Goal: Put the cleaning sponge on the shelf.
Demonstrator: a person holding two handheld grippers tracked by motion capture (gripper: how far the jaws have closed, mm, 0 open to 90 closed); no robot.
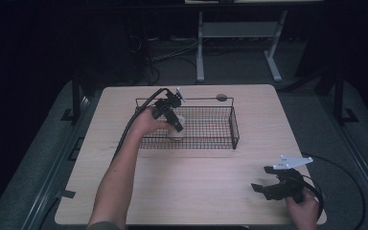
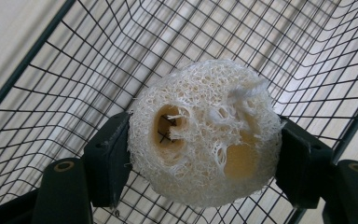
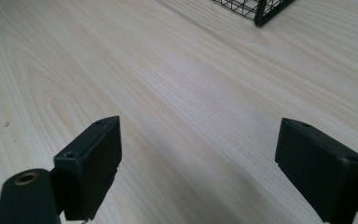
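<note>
A pale, fibrous loofah piece (image 2: 205, 133) with holes in it sits between the two black jaws of my left gripper (image 2: 204, 158), which is shut on it. In the high view that left gripper (image 1: 176, 123) hangs inside the left end of the black wire basket (image 1: 234, 125), with the loofah (image 1: 178, 122) just above the basket's mesh floor. My right gripper (image 1: 263, 179) rests low over the table's near right corner, jaws wide apart. In the right gripper view the right gripper (image 3: 198, 158) is open over bare wood.
The wire basket (image 3: 256, 9) stands in the middle of the light wooden table (image 1: 196, 191). A small dark round object (image 1: 221, 97) lies behind the basket. Cables trail from both grippers. White table legs (image 1: 200, 52) stand on the dark floor beyond.
</note>
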